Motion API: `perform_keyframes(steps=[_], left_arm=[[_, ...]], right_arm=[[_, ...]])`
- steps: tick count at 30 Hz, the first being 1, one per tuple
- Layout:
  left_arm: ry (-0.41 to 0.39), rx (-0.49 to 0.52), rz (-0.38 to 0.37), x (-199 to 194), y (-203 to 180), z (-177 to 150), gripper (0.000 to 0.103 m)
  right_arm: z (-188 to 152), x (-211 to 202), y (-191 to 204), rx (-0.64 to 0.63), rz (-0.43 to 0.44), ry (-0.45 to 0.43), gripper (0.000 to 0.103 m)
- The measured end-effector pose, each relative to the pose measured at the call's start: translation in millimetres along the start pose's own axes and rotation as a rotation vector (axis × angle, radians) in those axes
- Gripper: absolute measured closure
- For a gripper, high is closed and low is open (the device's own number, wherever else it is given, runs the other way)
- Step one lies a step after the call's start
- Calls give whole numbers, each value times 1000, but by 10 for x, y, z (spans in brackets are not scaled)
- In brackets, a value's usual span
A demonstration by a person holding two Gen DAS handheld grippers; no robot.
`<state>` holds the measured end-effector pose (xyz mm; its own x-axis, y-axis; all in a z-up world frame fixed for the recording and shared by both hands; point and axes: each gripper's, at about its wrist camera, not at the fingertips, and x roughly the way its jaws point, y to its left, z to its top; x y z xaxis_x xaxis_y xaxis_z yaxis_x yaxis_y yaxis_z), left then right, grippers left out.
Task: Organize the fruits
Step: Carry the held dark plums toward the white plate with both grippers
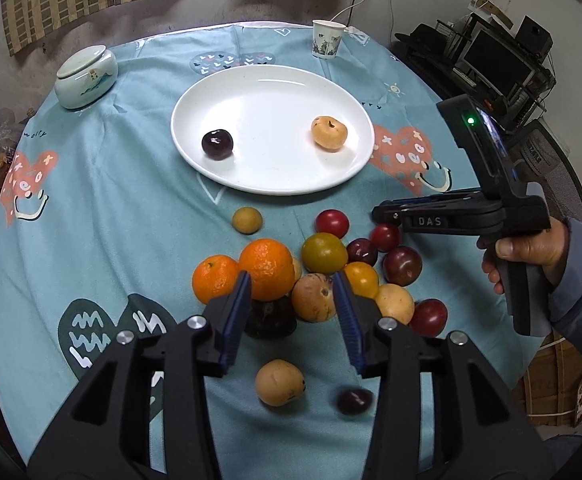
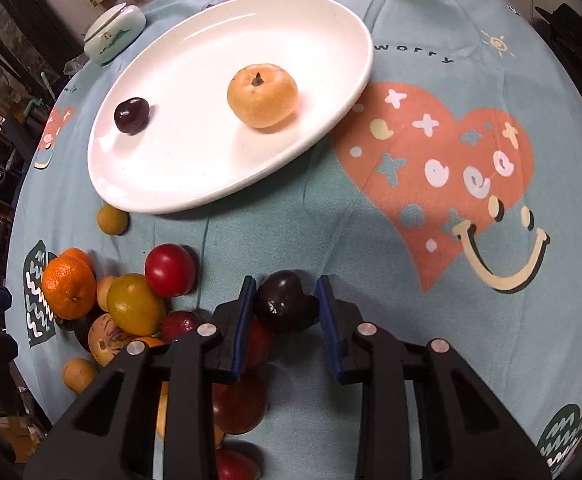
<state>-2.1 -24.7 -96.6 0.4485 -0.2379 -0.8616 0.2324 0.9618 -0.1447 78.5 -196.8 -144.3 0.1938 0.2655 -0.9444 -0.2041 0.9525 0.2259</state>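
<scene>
Right wrist view: the right gripper [image 2: 287, 300] is clamped on one dark plum [image 2: 285, 300] beside the fruit pile [image 1: 323, 276]. The white plate [image 1: 271, 176] holds two fruits: one cherry [image 1: 217, 144], one loquat [image 1: 329, 133]. The left gripper [image 1: 293, 300] hangs apart, empty, over two oranges [image 1: 267, 268].

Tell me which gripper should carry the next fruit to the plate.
Right. The right gripper is already shut on a dark plum, with the white plate just ahead. The left gripper stands open over the pile, holding nothing.
</scene>
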Motion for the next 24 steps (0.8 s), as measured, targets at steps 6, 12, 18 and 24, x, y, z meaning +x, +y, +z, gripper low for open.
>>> perform_keyframes(steps=[6, 12, 18, 24], left_arm=[[8, 10, -1, -14, 5, -46, 60], [15, 264, -89, -117, -518, -276, 31], [136, 421, -98, 204, -858, -702, 31], [256, 400, -95, 538, -817, -874, 85]], right_arm=[[-109, -43, -121, 29, 31, -12, 73], [-148, -66, -195, 42, 57, -9, 72], [-211, -55, -56, -21, -11, -62, 58], [-154, -54, 106, -136, -58, 1, 73]])
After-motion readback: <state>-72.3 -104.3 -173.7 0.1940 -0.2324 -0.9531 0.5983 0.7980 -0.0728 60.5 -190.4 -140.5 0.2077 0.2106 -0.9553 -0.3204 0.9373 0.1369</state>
